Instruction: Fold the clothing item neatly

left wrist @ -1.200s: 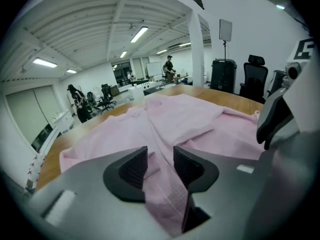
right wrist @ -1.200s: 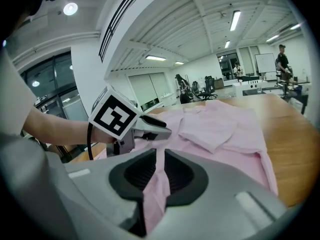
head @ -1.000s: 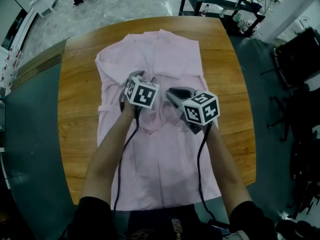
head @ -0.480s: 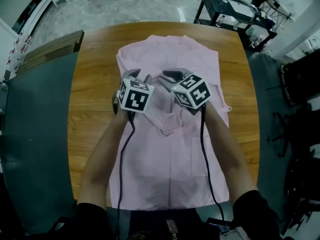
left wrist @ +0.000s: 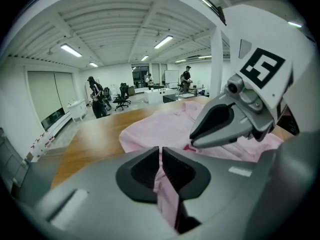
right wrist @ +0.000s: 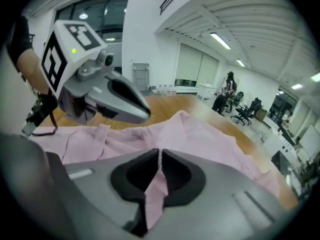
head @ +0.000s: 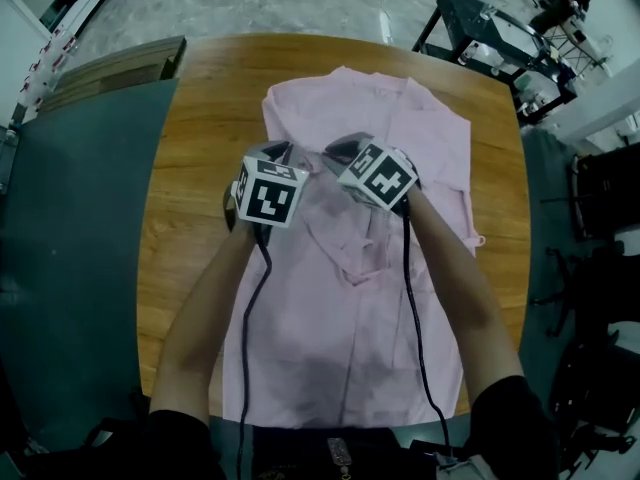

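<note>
Where the forearms and marker cubes cover it, the pink shirt's middle is hidden, and its near hem is cut off at 6 o'clock. It lies flat on the wooden counter, long axis running 6 to 12. The left tool and right tool have just been closing and each pinches a fold of its fabric. The right has rolled since a second ago.

Bare desk lay open left of the pink garment, with a narrower strip on its right. Mid-garment, the left gripper and right gripper, fingers having just closed on folds of cloth, crowded each other side by side. A black metal stand stood beyond the desk's far right corner.
</note>
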